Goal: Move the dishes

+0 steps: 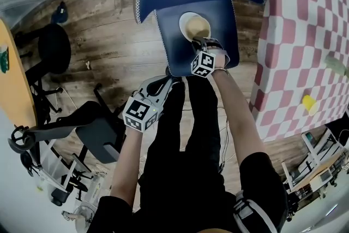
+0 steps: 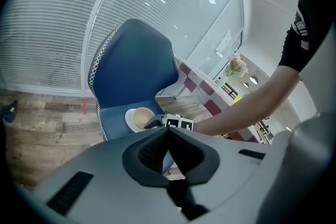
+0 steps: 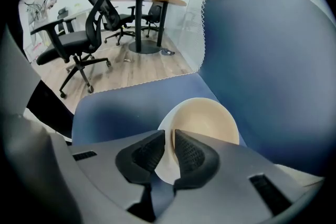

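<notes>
The cream bowl [image 3: 206, 122] is sitting at the blue chair [image 3: 121, 113] seat, touching it or just above, I cannot tell which. Being pinched at one edge only, it is risking tipping or slipping out. The right gripper [image 3: 169, 138] is clamping its rim, jaws narrowly apart. The left gripper [image 2: 168, 132] is hanging empty, jaws together.

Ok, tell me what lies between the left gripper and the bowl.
Only bare blue chair seat, in the head view. The left gripper hangs shut and empty at the seat's front edge; the right gripper holds the bowl by its rim, beside that stretch.
</notes>
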A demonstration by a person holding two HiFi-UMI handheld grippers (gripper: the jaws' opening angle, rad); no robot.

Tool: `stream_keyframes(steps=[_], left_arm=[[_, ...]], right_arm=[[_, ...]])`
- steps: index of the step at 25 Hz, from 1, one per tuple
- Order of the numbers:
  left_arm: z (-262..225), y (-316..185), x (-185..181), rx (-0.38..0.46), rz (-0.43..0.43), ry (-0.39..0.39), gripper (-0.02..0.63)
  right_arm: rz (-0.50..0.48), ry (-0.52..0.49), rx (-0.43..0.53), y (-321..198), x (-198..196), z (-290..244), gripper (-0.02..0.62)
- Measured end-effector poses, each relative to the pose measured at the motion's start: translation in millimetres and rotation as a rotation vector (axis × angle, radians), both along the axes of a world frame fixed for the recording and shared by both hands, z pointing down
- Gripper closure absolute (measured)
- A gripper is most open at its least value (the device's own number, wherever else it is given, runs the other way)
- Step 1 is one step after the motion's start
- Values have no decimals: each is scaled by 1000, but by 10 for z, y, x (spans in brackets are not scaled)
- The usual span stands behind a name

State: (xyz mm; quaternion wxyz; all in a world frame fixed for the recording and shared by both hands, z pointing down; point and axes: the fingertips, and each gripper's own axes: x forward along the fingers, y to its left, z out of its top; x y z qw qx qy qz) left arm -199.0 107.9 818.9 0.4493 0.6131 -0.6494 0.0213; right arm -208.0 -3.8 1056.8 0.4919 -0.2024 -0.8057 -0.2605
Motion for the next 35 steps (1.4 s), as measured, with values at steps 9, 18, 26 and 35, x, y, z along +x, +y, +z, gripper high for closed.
stream_keyframes(steps=[9,18,26,35], left_arm=[[-178,17,-5,20,11,-7,584],[-605,-5,32,62,32,-18,584],[-1055,23,105,88,62,-47,584],[-1595,89,269,118,90,-81,584]], right_arm=[[8,-23,42,21,-63,-223,561],[11,-23,73,59,76,-770,563],[13,-43,88,164,148,-1325,561],[56,-65,112,173,243,-1930,561]])
